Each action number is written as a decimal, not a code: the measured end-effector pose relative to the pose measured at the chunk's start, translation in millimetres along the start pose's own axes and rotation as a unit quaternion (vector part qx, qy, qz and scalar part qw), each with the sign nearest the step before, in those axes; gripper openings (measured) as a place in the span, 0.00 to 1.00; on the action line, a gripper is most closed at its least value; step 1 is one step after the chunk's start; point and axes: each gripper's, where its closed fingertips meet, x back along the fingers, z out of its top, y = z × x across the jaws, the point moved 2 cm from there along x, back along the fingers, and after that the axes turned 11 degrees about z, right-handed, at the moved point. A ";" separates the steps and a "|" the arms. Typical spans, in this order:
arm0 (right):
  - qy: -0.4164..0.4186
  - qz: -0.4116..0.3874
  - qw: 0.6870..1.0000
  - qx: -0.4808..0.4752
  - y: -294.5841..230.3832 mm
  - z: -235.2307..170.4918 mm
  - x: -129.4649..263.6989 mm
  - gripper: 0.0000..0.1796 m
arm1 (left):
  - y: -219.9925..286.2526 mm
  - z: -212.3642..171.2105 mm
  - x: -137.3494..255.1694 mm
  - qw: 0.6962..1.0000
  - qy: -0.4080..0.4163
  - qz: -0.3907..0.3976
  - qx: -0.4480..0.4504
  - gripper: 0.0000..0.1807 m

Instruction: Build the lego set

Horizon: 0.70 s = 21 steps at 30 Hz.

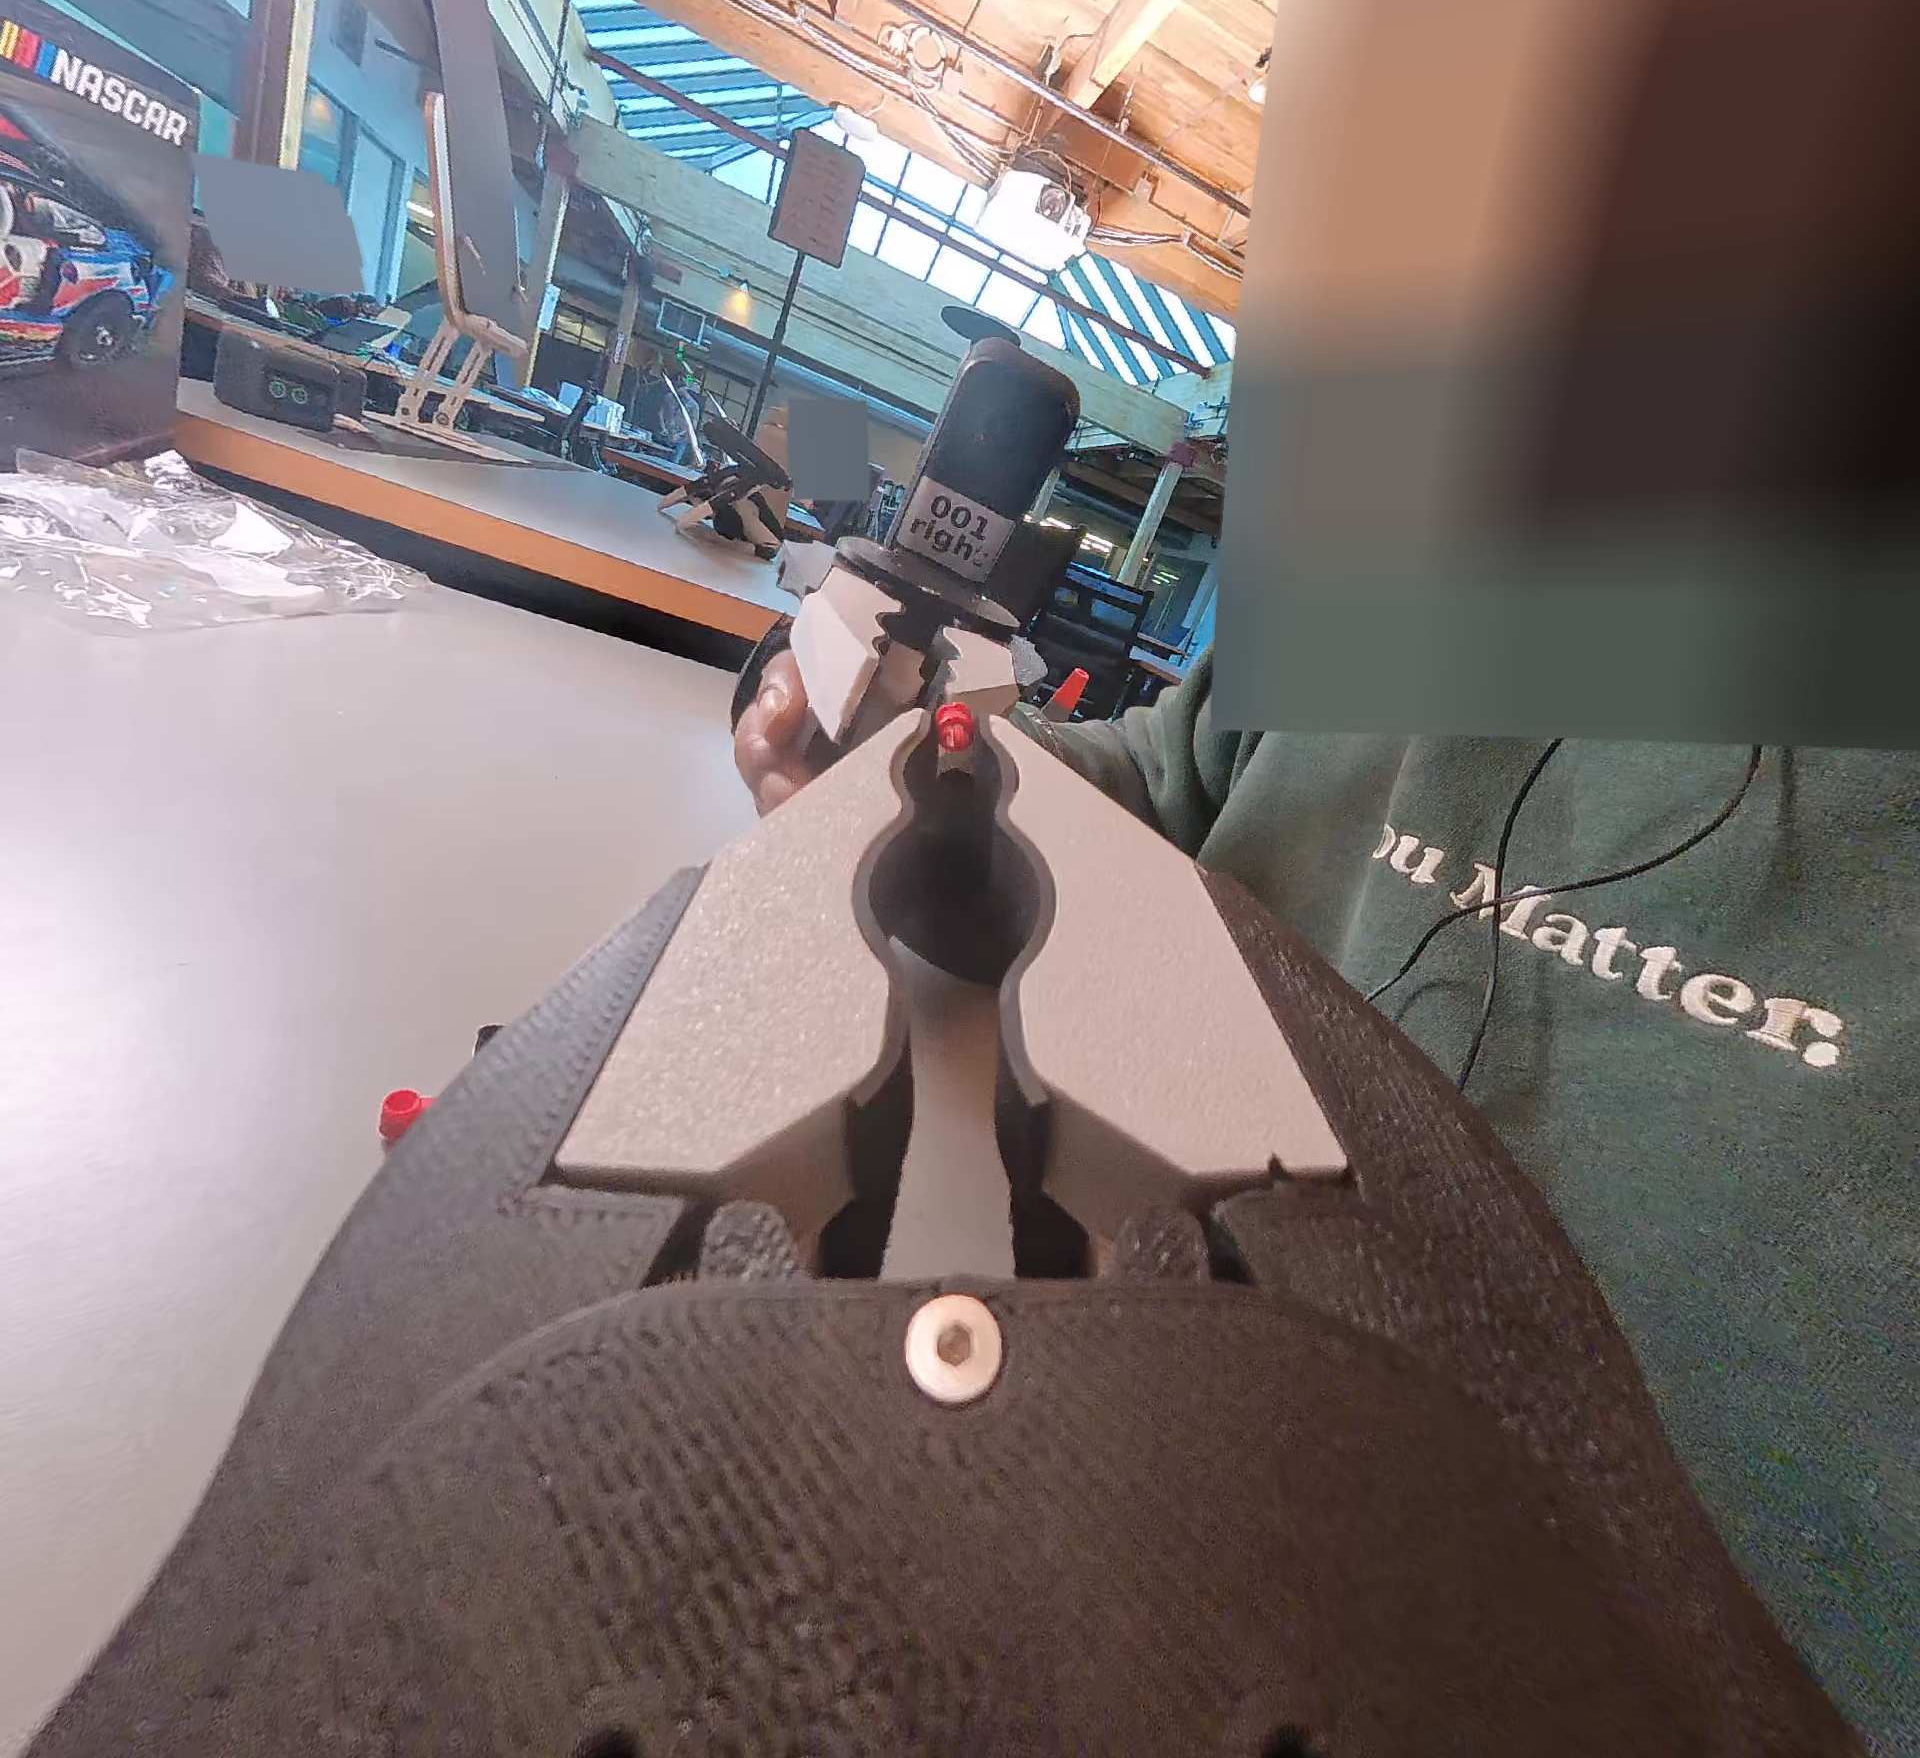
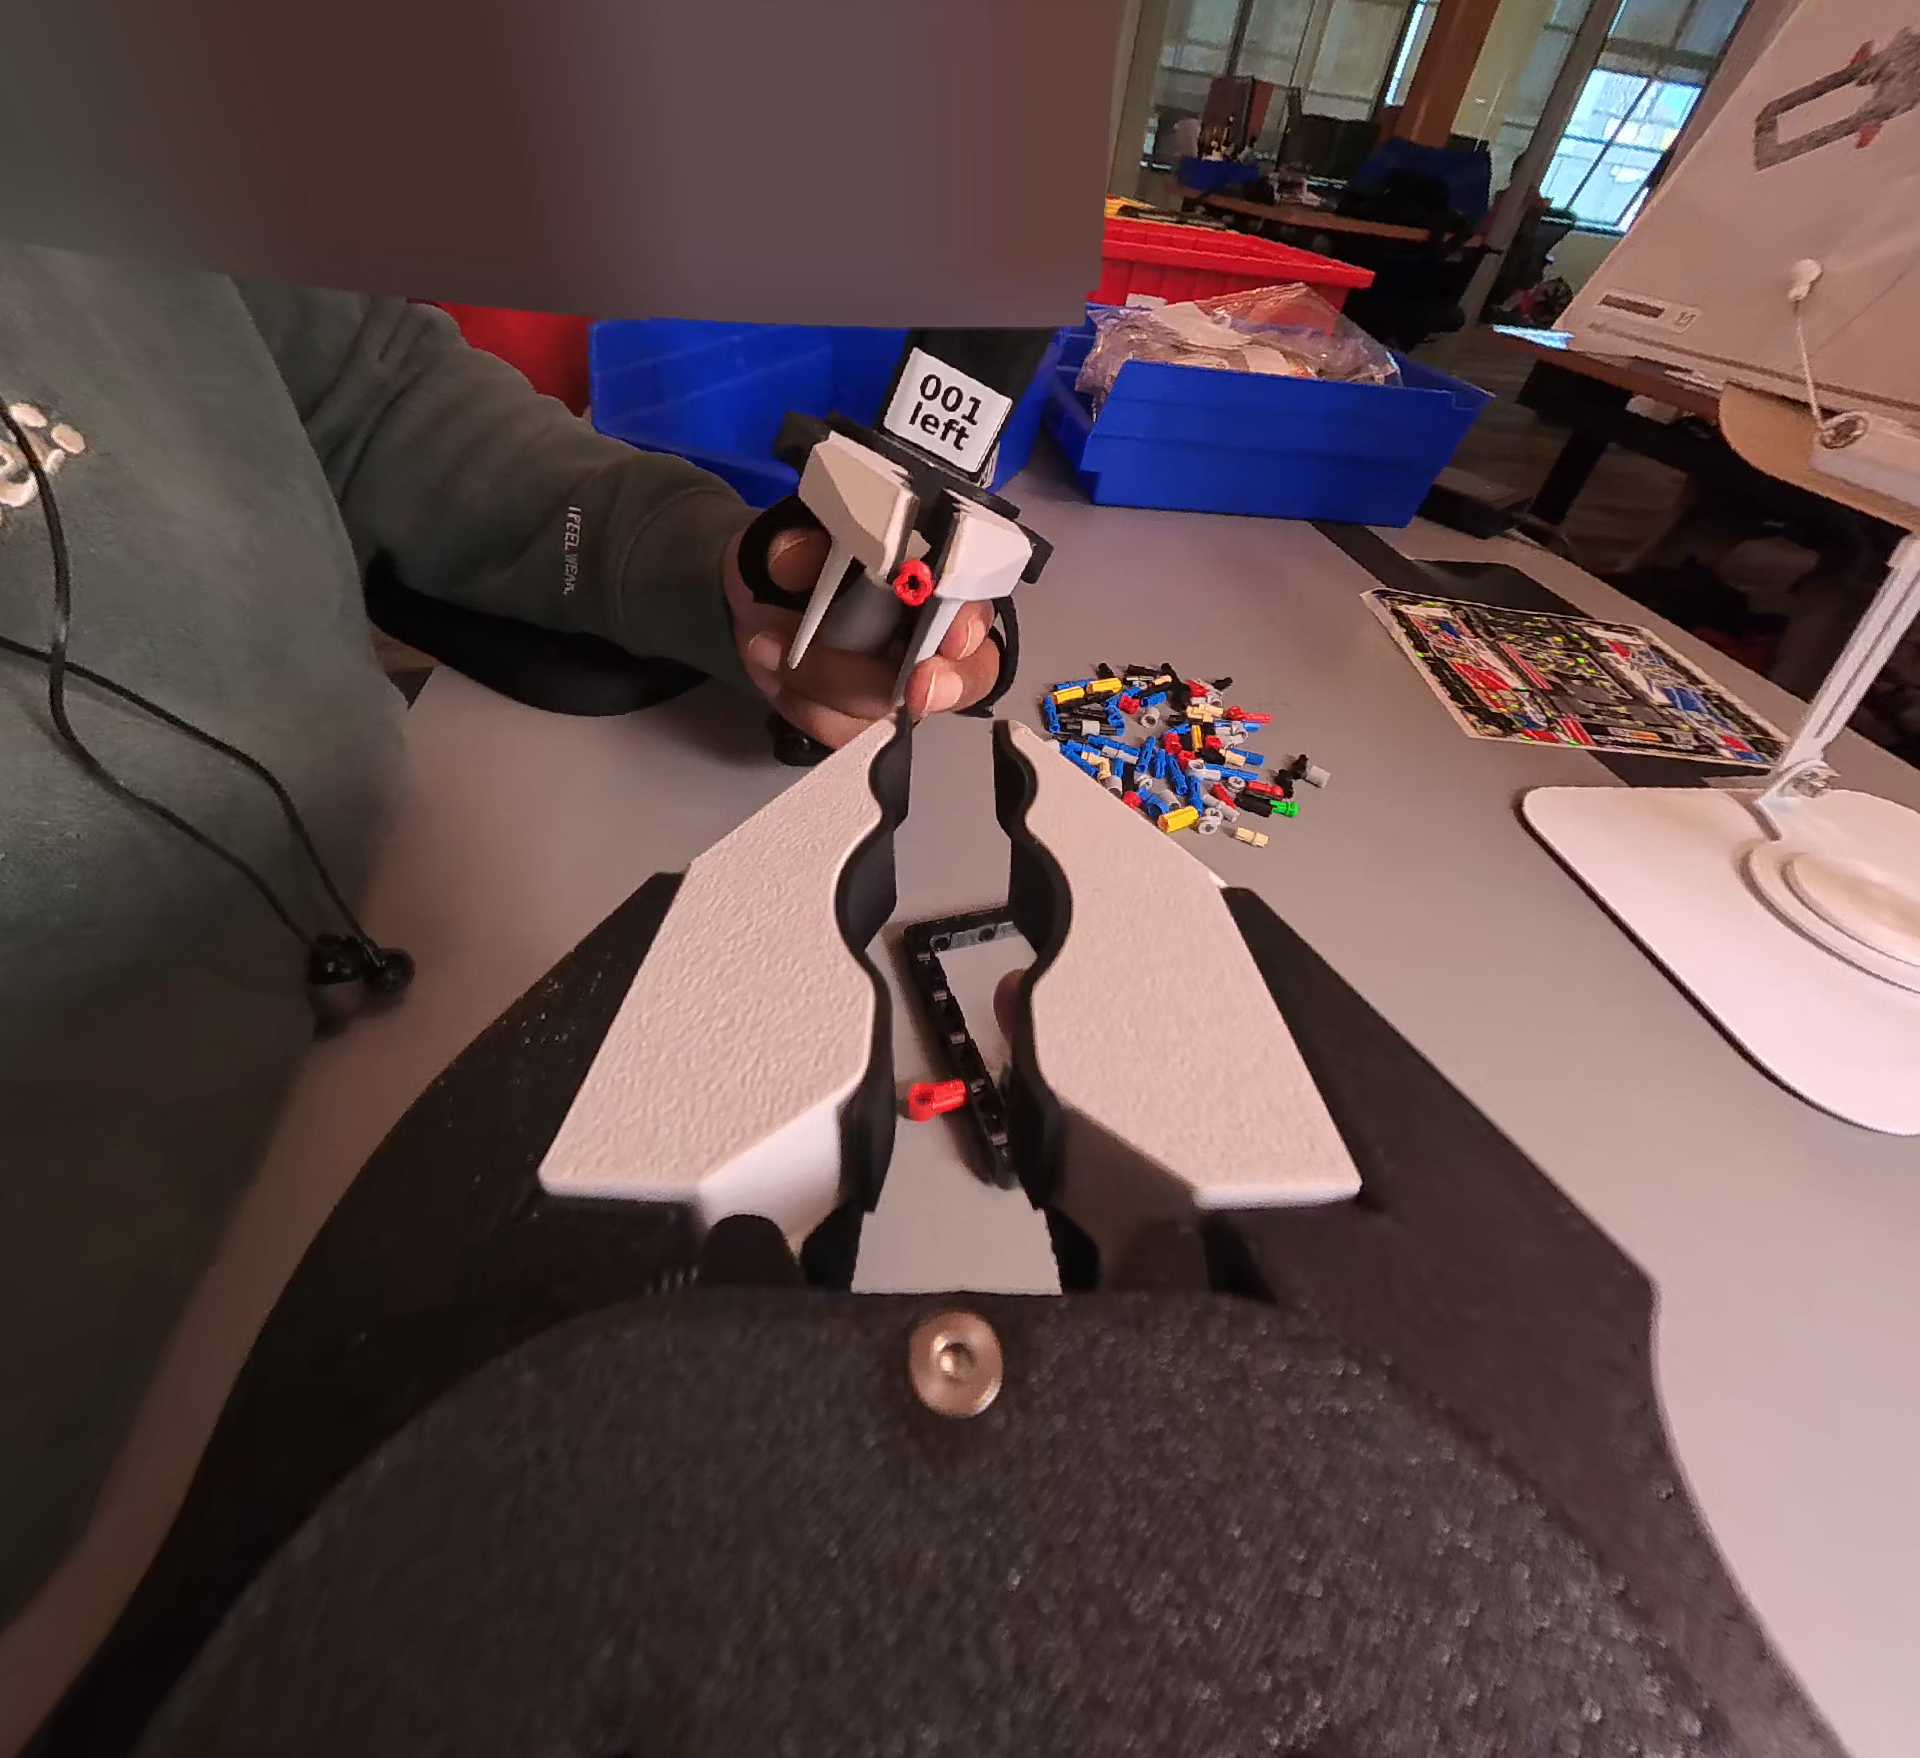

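A person in a green sweatshirt [image 2: 197, 586] holds a two-finger gripper in each hand above a grey table [image 2: 1403, 877] strewn with Lego parts. The left gripper [image 1: 952, 734], raised off the table and tilted toward the right one, pinches a small red connector pin [image 1: 953, 726] between its fingertips; seen from the right wrist view, the same red pin [image 2: 911, 582] sits clamped at the tips of the left gripper [image 2: 914, 591]. The right gripper [image 2: 951, 742] has its fingers spread with a clear gap between them, holding nothing. Through that gap, lying on the table below, shows a black Technic beam frame [image 2: 961, 1033] with a second red pin [image 2: 935, 1096] sticking out of its side. A third red piece [image 1: 403, 1114] lies on the table just beside the left gripper's body. A loose pile of small blue, yellow, red and grey connectors [image 2: 1174, 752] lies on the table beyond the right gripper's tips, with a sticker sheet [image 2: 1558, 690] farther right near a white stand [image 2: 1766, 887] bearing the instruction booklet [image 2: 1766, 150]. Blue bins [image 2: 1247, 441] stand at the far edge; crumpled clear plastic bags [image 1: 156, 545] and the set's box [image 1: 94, 254] lie on the left.
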 end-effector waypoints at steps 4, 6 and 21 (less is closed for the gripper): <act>0.018 0.007 1.000 -0.008 -3.9 3.3 -9.8 0.06 | -1.8 -3.4 -2.0 1.000 -0.004 0.004 -0.002 0.03; 0.026 0.005 1.000 -0.009 -4.8 5.5 -13.7 0.05 | -2.5 -4.3 -3.1 1.000 -0.004 0.004 -0.001 0.02; 0.046 0.016 0.998 -0.033 -7.8 12.0 -16.5 0.02 | 1.4 -8.7 -6.5 1.000 -0.011 -0.006 -0.006 0.03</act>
